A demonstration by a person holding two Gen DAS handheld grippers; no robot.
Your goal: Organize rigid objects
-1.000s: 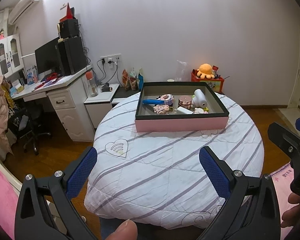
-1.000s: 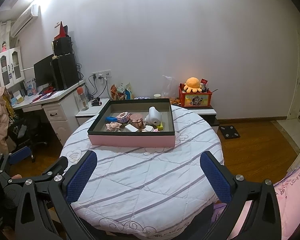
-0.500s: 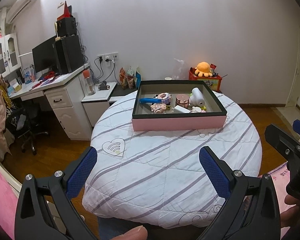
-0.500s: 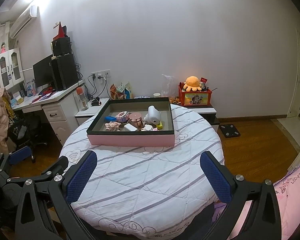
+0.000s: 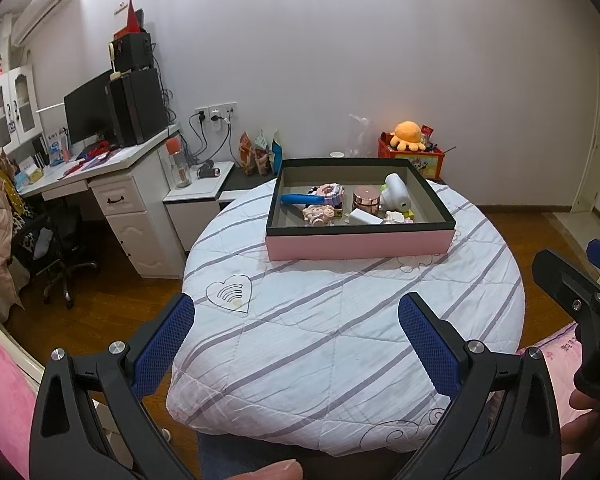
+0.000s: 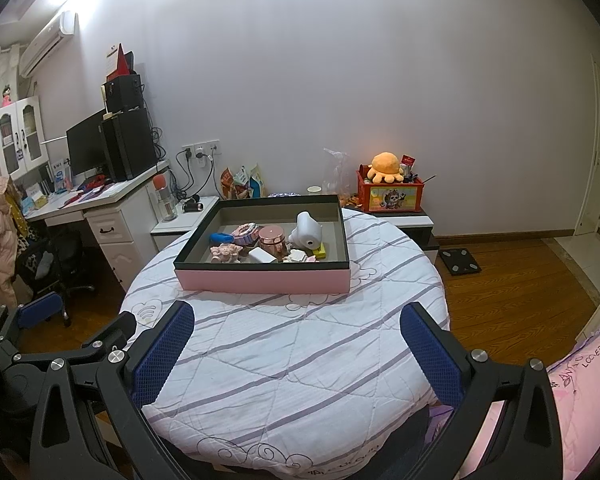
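A pink box with a black rim [image 5: 360, 243] [image 6: 264, 280] stands on the far half of a round quilted table [image 5: 340, 320] [image 6: 300, 344]. In it lie a blue-handled tool [image 5: 300, 199], a pink toy [image 5: 318, 215], a rose-gold jar [image 5: 366, 199] [image 6: 272, 237], a white hair-dryer-like object [image 5: 396, 196] [image 6: 306, 231] and a white block [image 5: 366, 217]. My left gripper [image 5: 296, 336] is open and empty, above the table's near edge. My right gripper [image 6: 296, 340] is open and empty at the same distance; it also shows at the right of the left wrist view [image 5: 580, 296].
A white desk [image 5: 112, 184] with a monitor and speakers stands at the left, with an office chair [image 5: 56, 248] beside it. A low cabinet [image 6: 404, 224] with a red box and orange plush is behind the table. Pink bedding [image 6: 580, 380] lies at the right.
Both grippers have drawn slightly back and up from the table, so the box looks a little farther away. Both stay open and empty. Nothing on the table moved.
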